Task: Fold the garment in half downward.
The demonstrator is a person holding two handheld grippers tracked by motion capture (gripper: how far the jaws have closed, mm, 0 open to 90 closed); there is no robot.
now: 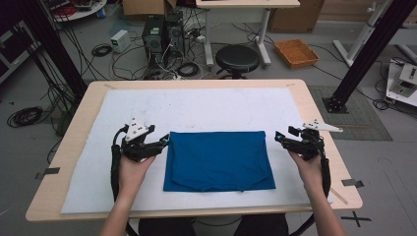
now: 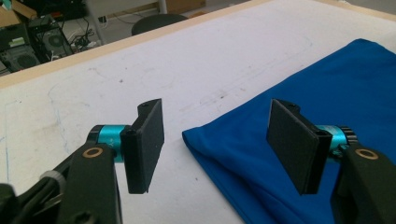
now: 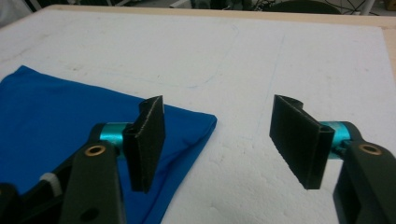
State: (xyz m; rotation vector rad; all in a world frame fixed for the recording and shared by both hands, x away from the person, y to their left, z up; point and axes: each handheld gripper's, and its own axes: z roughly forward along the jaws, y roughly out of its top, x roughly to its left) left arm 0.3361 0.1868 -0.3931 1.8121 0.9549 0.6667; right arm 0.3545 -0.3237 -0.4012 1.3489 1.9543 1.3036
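High view, plain blue shirt [image 1: 219, 161], grippers apart

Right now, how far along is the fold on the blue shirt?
Done: the blue cotton T-shirt lies folded into a flat rectangle on the white felt mat, hem edge nearest the person. In hand: nothing; the left gripper and right gripper hover open at its far corners. Left: probably gripping those corners for another fold.

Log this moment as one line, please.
left gripper: open, at blue cloth far-left corner | right gripper: open, at far-right corner | cloth: folded flat on white mat, ungrasped
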